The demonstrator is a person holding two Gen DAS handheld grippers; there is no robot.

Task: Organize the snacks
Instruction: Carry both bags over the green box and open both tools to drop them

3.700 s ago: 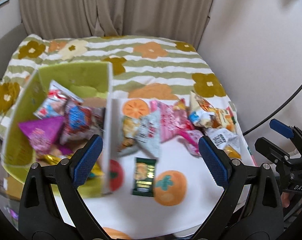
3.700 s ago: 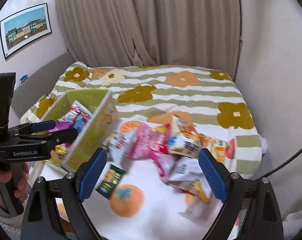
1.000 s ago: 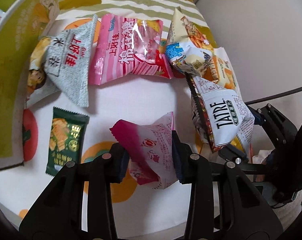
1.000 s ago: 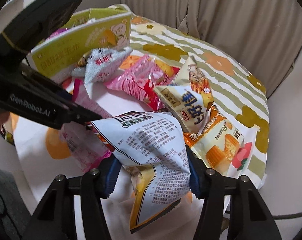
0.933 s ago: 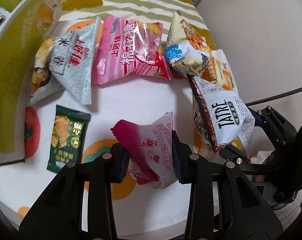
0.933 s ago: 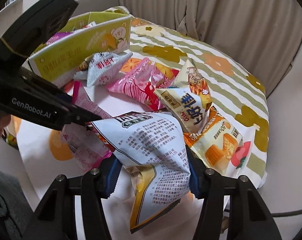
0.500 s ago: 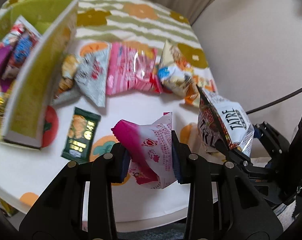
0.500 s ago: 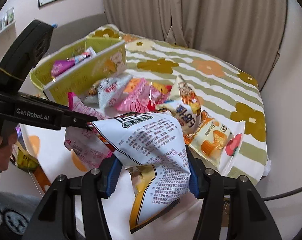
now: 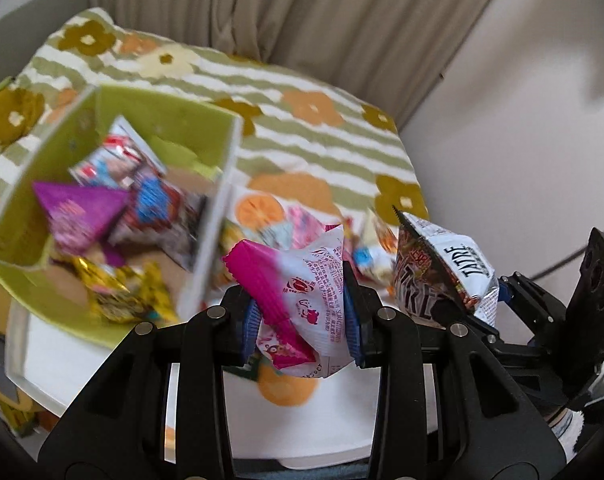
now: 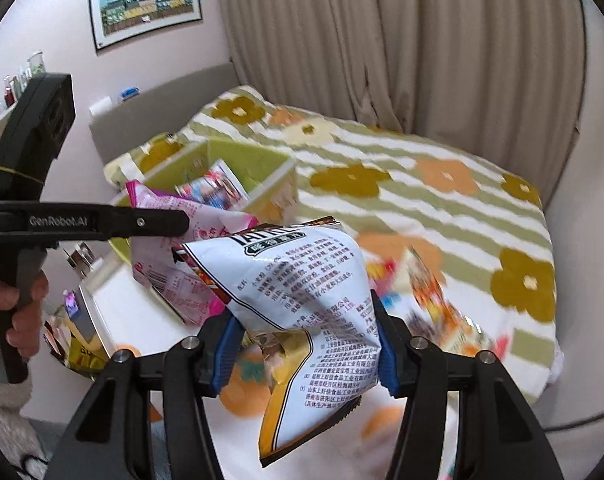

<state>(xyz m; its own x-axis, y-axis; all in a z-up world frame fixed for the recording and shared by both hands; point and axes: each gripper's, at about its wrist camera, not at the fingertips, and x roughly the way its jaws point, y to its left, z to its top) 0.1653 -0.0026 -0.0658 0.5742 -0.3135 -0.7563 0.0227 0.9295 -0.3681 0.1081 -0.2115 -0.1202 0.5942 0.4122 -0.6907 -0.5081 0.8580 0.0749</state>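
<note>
My left gripper (image 9: 302, 316) is shut on a pink-and-white snack packet (image 9: 302, 292) and holds it in the air to the right of the green box (image 9: 214, 120), which holds several snack packets. My right gripper (image 10: 304, 344) is shut on a white TATRE chip bag (image 10: 302, 300), also lifted. That bag shows in the left wrist view (image 9: 442, 272) at the right. The pink packet (image 10: 170, 248) and the box (image 10: 246, 152) show in the right wrist view at the left.
Several loose snack packets (image 9: 366, 240) lie on the white table with orange fruit prints (image 9: 342, 420). A flowered, striped bed cover (image 10: 422, 184) lies behind, with curtains (image 10: 382, 40) and a wall beyond. A hand (image 10: 22, 304) holds the left gripper's handle.
Both grippers have risen and swung left toward the green box, each with its packet still held. The box now fills the left of the left wrist view.
</note>
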